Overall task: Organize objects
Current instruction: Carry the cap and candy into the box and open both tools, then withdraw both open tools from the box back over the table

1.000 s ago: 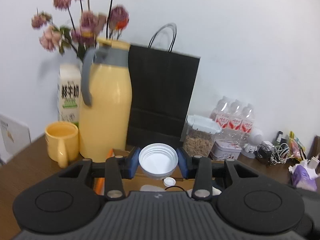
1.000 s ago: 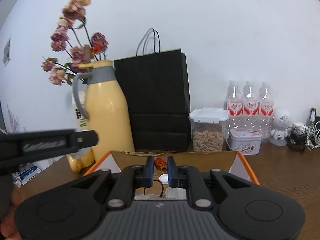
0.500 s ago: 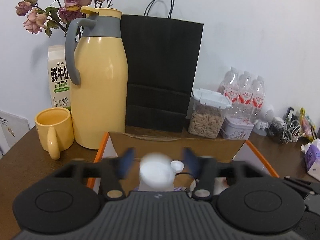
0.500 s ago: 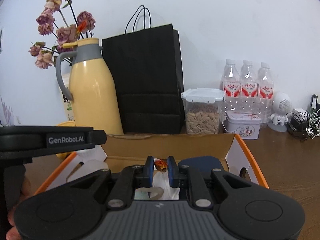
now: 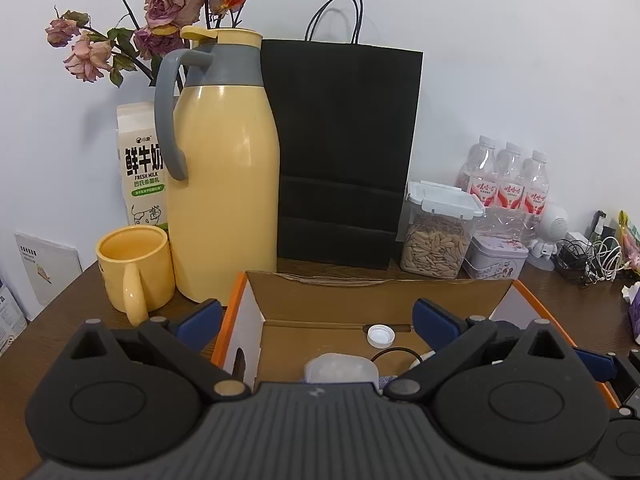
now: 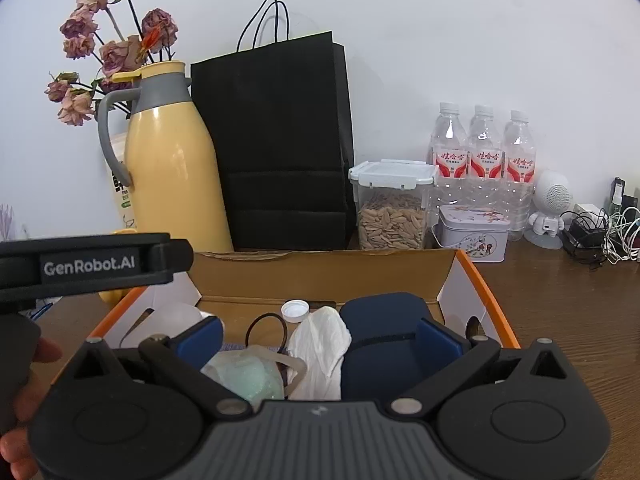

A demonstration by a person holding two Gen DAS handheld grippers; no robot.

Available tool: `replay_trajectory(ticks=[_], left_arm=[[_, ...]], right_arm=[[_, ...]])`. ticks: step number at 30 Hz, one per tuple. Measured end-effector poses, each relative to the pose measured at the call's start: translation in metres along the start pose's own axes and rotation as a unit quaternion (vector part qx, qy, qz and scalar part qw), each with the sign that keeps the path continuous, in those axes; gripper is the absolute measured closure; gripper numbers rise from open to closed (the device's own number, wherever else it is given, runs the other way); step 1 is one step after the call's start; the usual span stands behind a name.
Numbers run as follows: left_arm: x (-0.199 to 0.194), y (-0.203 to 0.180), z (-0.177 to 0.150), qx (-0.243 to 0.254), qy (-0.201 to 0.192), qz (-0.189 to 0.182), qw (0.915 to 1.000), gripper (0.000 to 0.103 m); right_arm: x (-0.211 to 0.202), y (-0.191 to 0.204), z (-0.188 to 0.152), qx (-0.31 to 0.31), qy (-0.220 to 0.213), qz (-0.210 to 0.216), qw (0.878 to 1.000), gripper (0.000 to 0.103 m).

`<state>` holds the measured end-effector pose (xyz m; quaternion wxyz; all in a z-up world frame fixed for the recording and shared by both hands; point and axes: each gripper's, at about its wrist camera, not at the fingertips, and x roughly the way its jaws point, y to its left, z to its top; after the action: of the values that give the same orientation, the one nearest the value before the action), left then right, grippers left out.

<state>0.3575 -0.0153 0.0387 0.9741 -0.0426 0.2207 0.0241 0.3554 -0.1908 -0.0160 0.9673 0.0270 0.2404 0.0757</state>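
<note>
both grippers, left gripper [image 5: 316,320] and right gripper [image 6: 320,338], are spread apart over the cardboard box [image 6: 320,276] on the brown table [image 6: 560,300]; a white cup [image 5: 340,368] lies inside the box, and a white wall [image 6: 440,40] is far behind.

Both wrist views face the wall closely, sharing the cardboard box [image 5: 360,292] [image 6: 320,276]

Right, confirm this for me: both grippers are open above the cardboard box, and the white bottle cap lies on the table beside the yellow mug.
Not quite. The left wrist view shows the white bottle cap inside the cardboard box, near its back wall, not beside the yellow mug. Both the left gripper and right gripper are indeed open above the box.
</note>
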Motion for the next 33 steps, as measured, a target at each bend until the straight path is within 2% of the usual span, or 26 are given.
replay_trajectory(ticks=[7, 15, 22, 33], left_arm=[[-0.015, 0.004, 0.003, -0.003, -0.011, -0.006, 0.9999, 0.000], [-0.065, 0.011, 0.001, 0.008, -0.042, -0.001, 0.9991, 0.000], [-0.121, 0.022, -0.018, 0.016, -0.043, 0.007, 0.9989, 0.000], [-0.192, 0.033, -0.067, 0.030, -0.018, 0.024, 0.9991, 0.000]], right_arm=[[-0.008, 0.000, 0.003, -0.004, -0.005, -0.003, 1.000, 0.000], [-0.038, 0.002, 0.006, -0.015, -0.021, -0.002, 1.000, 0.000], [-0.092, 0.013, -0.008, -0.045, -0.032, -0.005, 0.998, 0.000], [-0.174, 0.018, -0.051, -0.037, -0.019, -0.001, 0.999, 0.000]])
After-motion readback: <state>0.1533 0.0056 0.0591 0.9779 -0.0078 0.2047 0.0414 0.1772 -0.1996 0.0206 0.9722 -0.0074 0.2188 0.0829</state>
